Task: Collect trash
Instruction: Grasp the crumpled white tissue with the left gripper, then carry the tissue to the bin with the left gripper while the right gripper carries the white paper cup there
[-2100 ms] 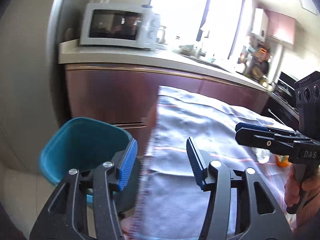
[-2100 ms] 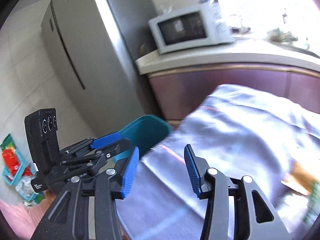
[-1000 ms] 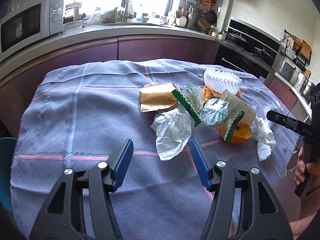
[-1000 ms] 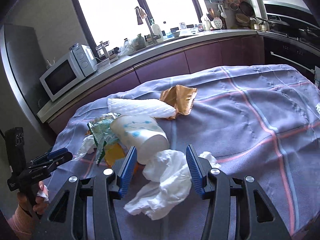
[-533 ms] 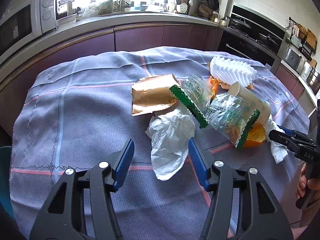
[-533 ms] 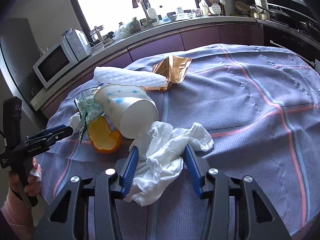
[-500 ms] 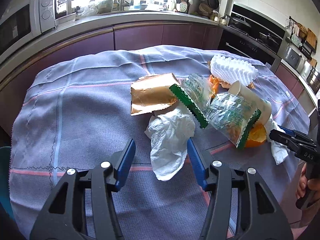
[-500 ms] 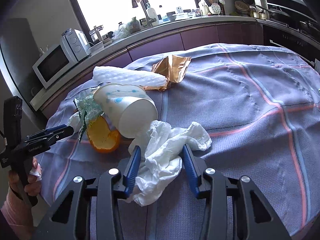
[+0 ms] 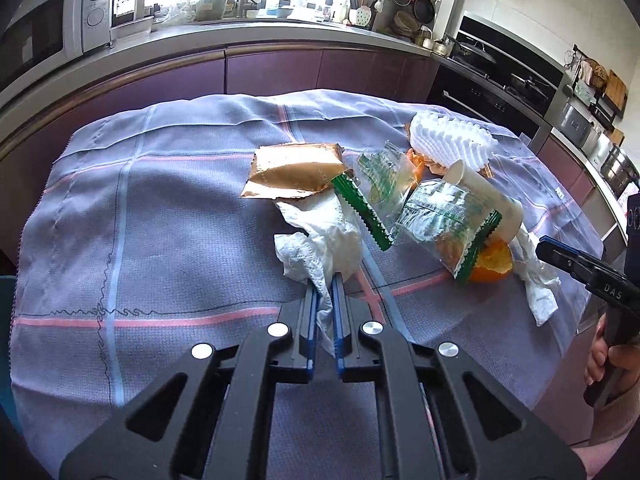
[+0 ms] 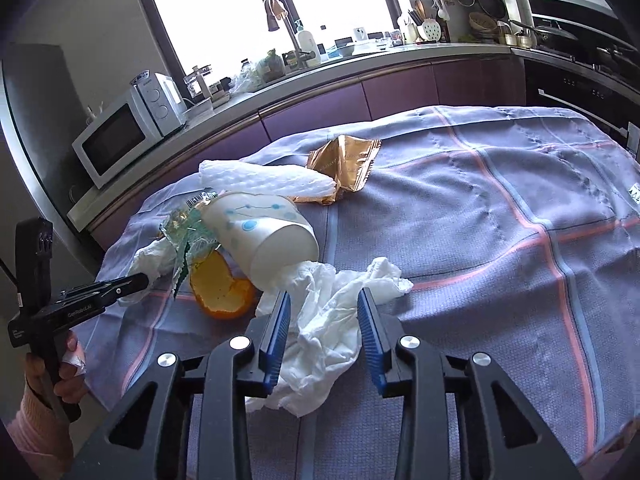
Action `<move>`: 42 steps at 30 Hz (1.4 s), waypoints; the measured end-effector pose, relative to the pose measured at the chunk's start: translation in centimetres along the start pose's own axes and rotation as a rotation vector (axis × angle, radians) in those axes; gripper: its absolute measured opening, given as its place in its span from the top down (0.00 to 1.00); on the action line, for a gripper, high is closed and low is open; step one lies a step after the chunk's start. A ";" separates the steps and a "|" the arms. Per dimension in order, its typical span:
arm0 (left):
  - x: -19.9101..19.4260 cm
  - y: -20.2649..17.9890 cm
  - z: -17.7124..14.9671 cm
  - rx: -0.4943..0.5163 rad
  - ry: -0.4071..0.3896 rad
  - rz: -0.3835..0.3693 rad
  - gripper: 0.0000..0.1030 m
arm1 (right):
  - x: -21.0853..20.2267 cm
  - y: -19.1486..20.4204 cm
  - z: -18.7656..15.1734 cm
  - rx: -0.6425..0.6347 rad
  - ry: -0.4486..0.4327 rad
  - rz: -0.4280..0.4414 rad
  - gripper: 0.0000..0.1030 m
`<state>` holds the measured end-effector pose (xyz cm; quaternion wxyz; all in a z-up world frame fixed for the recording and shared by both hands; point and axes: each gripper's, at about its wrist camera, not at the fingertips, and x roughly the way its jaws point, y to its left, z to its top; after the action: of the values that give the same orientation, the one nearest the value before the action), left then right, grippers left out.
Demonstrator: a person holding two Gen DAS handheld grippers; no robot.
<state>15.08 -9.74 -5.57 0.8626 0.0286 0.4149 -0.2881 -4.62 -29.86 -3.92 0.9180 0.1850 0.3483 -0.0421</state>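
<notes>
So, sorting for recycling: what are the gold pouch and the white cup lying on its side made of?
Gold pouch: seemingly metallised foil film, shiny, creased, serrated edge. White cup: likely coated paper, matte, thin rolled rim, printed blue dots.

Only a few writings can be read here. On the black body of the right gripper (image 9: 592, 276), seen from the left wrist view, stand the white letters "DAS". On the side of the left gripper (image 10: 84, 300), seen from the right wrist view, stands a small white word that looks like "GenRobot.AI"; below it, on the handle, there is more small print, too tiny to read. The microwave (image 9: 44, 36) has a short brand word on the top of its control panel, but it is too blurred. The green and clear wrapper (image 9: 448, 220) carries printing, not legible. At the right edge of the tablecloth (image 10: 480, 208) is a small label with dark marks, unreadable.
</notes>
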 end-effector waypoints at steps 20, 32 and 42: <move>-6.2 3.8 -2.5 -0.078 -0.092 -0.003 0.93 | 2.4 3.1 1.8 0.050 -0.035 0.132 0.60; -7.0 4.6 -3.2 -0.103 -0.099 -0.001 0.93 | 2.4 2.8 2.5 0.098 -0.074 0.184 0.98; -9.5 5.4 -3.0 -0.109 -0.159 0.010 0.93 | -2.3 3.1 3.6 0.060 -0.167 0.187 1.00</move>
<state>11.16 0.12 -1.56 0.8944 -0.0391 0.3602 -0.2624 -3.48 -28.45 0.95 0.9378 0.2399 0.2504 0.0180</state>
